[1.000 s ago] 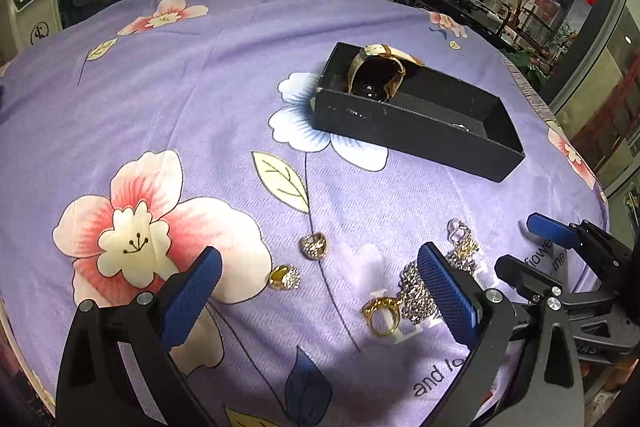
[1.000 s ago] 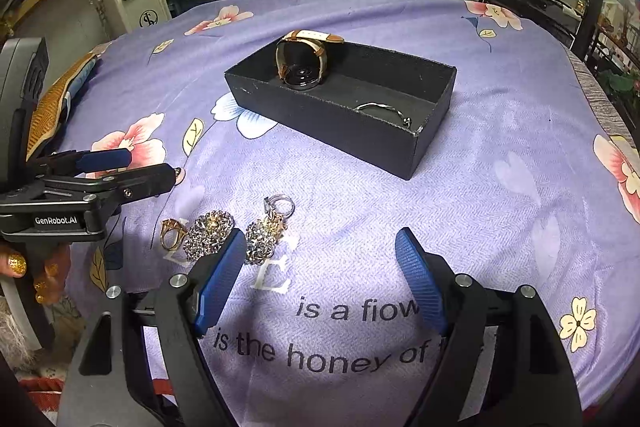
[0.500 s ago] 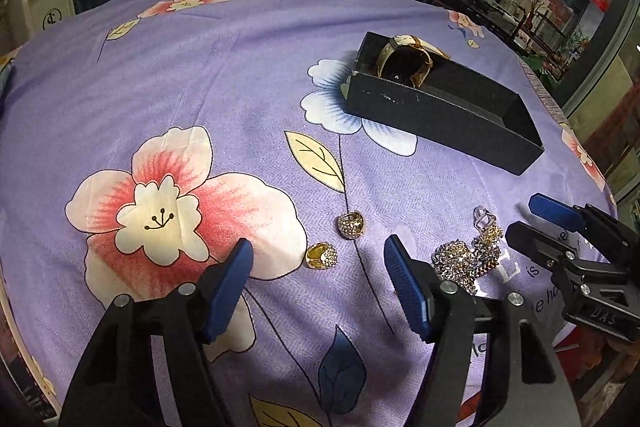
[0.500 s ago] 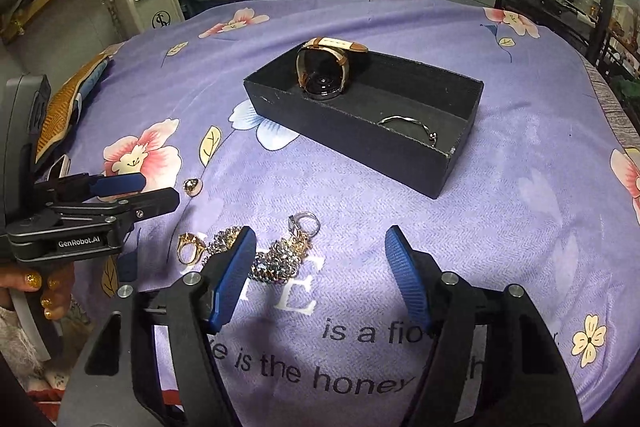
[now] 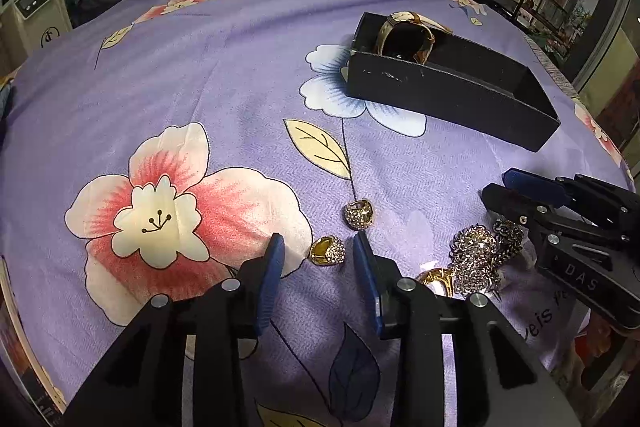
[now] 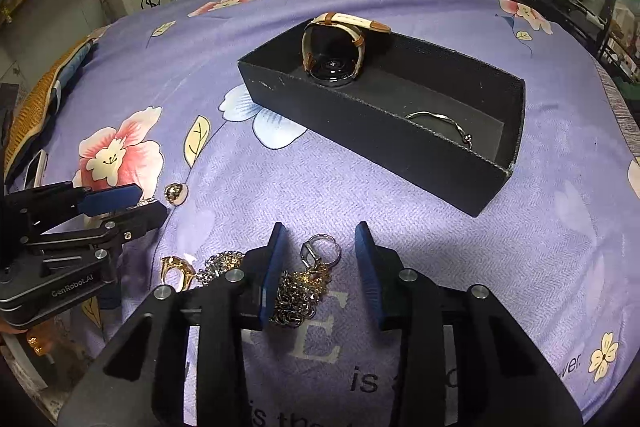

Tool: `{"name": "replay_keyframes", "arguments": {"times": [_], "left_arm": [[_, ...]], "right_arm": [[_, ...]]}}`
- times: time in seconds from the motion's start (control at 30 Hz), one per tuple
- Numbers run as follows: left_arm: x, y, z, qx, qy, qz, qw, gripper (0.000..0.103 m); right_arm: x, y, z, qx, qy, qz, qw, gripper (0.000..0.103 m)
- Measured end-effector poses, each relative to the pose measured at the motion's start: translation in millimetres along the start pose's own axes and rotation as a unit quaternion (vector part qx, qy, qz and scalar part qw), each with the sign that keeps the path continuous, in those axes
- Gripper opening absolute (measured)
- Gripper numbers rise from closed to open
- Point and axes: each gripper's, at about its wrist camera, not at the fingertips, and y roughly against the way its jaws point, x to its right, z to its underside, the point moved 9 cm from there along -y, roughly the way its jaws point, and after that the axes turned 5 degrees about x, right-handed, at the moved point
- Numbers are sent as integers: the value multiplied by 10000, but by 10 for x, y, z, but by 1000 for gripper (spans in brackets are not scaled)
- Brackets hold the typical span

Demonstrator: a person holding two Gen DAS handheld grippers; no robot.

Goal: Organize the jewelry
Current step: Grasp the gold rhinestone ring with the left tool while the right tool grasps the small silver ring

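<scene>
Jewelry lying on a purple floral cloth covering the table. Black box holding a watch and a thin bangle. Left hand-held gripper, jaws partly spread, straddling a gold ring; a second ring sitting just beyond. Right hand-held gripper, likewise partly spread, straddling a chain heap.

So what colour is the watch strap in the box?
Cream watch strap with tan-brown ends, clearest in the right wrist view.
</scene>
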Motion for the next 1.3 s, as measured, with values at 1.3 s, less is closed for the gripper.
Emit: {"name": "replay_keyframes", "arguments": {"times": [1.3], "left_arm": [[242, 241, -384, 475, 189, 500, 9974, 17]], "right_arm": [[192, 562, -217, 628, -184, -71, 9978, 21]]}}
